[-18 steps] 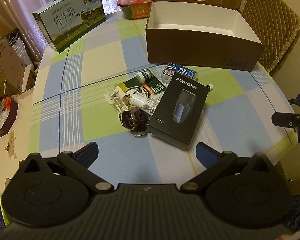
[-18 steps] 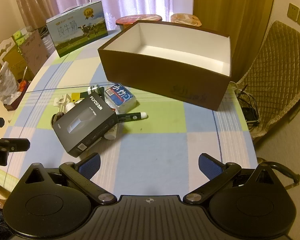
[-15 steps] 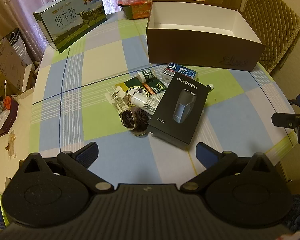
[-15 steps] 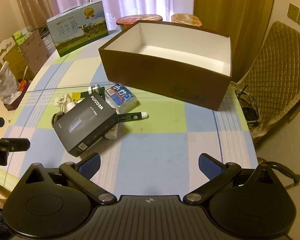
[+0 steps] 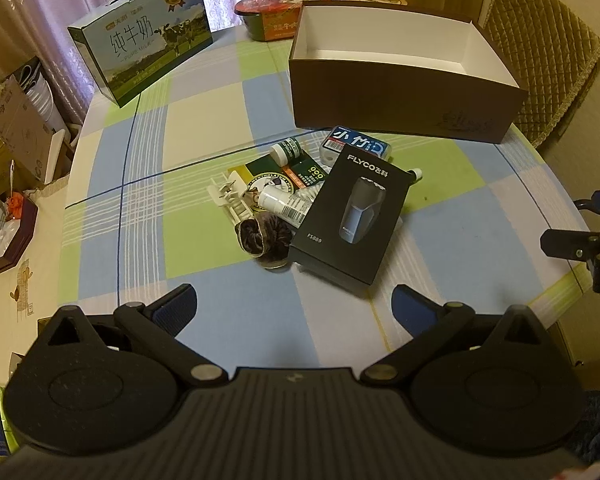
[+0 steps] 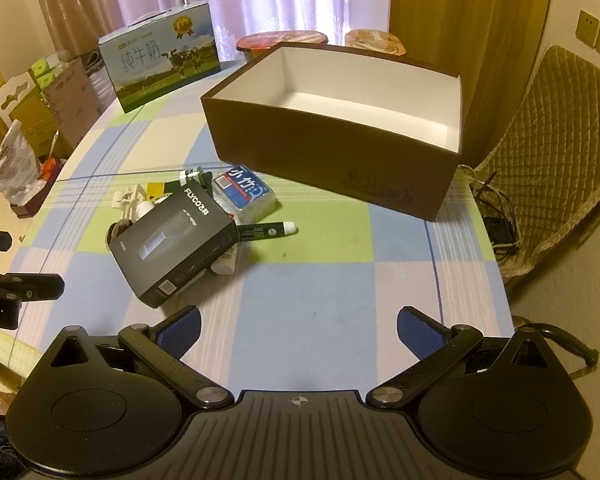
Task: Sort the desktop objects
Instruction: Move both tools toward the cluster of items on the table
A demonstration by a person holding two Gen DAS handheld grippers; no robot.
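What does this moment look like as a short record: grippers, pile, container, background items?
left gripper: open, empty, above the table's near edge
right gripper: open, empty
pile: shaver box on top; beside or under it tissue pack, scrunchie, white bottle, marker
brown box: open, nothing visible inside, behind the pile
background: milk carton, two noodle bowls, the nearer
table: checked cloth

Bare checked tablecloth (image 6: 320, 280) lay open ahead of my right gripper. Leftward, the black FLYCO shaver carton (image 5: 350, 216) sat atop the pile, blocking the bottles. Beyond, the brown open-topped cardboard box (image 6: 340, 148) walled off the far edge, its white inside clear.
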